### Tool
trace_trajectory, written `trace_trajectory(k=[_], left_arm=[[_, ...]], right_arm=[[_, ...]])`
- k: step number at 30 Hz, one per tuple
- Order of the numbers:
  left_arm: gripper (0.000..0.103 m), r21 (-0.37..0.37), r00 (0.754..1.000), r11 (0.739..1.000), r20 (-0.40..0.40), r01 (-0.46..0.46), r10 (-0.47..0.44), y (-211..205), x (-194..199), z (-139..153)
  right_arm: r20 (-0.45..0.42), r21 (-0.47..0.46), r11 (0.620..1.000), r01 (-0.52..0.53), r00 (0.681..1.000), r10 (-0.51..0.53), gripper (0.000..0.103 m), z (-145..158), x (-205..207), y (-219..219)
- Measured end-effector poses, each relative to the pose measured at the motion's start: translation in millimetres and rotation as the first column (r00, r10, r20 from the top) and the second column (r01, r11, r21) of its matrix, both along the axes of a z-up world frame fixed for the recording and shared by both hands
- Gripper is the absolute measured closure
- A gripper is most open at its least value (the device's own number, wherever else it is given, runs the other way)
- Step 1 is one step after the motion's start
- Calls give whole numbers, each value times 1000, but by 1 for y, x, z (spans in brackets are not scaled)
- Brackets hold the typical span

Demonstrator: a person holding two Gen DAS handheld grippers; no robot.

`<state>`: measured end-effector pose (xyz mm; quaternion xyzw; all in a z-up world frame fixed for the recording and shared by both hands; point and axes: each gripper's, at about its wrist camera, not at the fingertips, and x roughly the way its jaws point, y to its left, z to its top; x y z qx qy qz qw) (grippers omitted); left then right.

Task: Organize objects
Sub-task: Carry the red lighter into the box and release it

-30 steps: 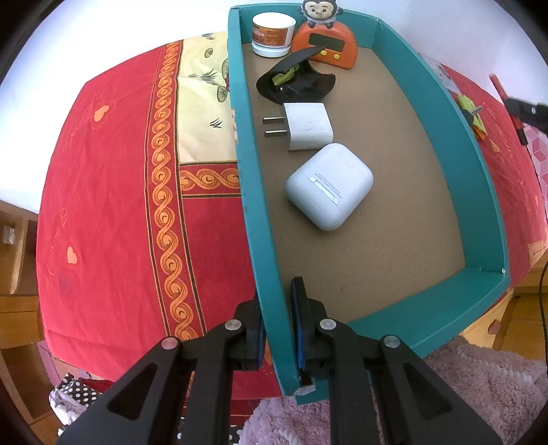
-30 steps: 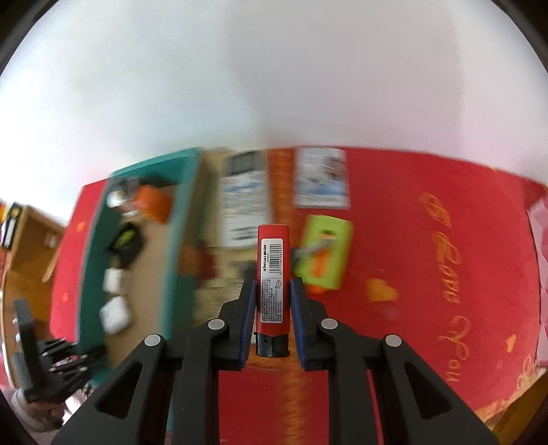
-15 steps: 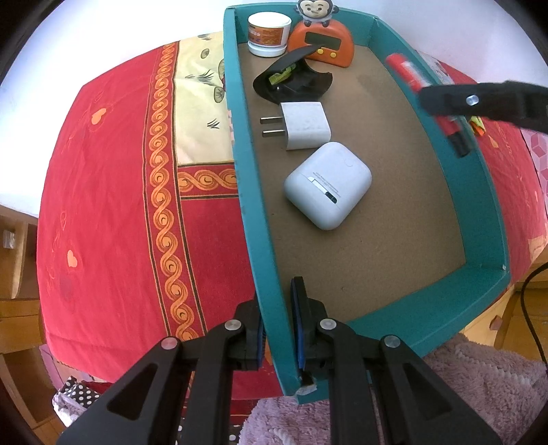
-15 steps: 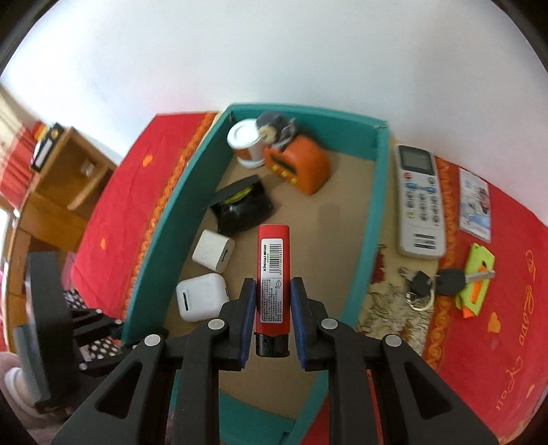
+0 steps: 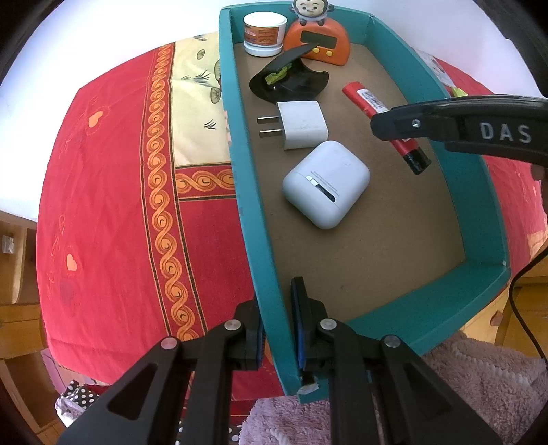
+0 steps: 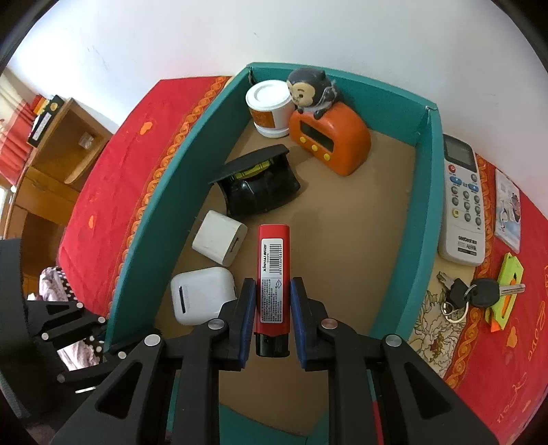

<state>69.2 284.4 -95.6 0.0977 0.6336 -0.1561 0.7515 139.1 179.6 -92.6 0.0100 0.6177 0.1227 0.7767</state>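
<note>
A teal box [image 5: 255, 219] [image 6: 423, 212] lies on the red cloth. My left gripper [image 5: 277, 325] is shut on its left wall near the front corner. My right gripper [image 6: 273, 304] is inside the box with its jaws slightly apart around a red lighter [image 6: 273, 274] [image 5: 373, 106] that lies on the box floor; small gaps show on both sides. The box also holds a white earbud case [image 5: 325, 185] [image 6: 202, 299], a white charger [image 5: 301, 125] [image 6: 221, 238], a black holder [image 5: 291, 77] [image 6: 260, 186], an orange clock [image 5: 316, 39] [image 6: 330, 137] and a white jar [image 5: 264, 32] [image 6: 270, 107].
Outside the box on the right lie a white remote [image 6: 462, 202], a key bunch [image 6: 472, 296], a green tag [image 6: 507, 291] and a small card [image 6: 508, 210]. Wooden furniture [image 6: 51, 161] stands at the left. A pink rug [image 5: 462, 386] lies below the table edge.
My right gripper brought the red lighter from above the table down into the box, and its jaws have opened slightly around it. The left gripper kept its hold on the box wall.
</note>
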Motion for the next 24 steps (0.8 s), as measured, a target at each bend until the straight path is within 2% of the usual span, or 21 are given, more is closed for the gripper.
trace_trajectory(k=[24], left_arm=[[90,0,999,999,-1,40,-40,-4,1,1]], right_arm=[[-34,-27,1000,1,999,-2,82,-18,9,13]])
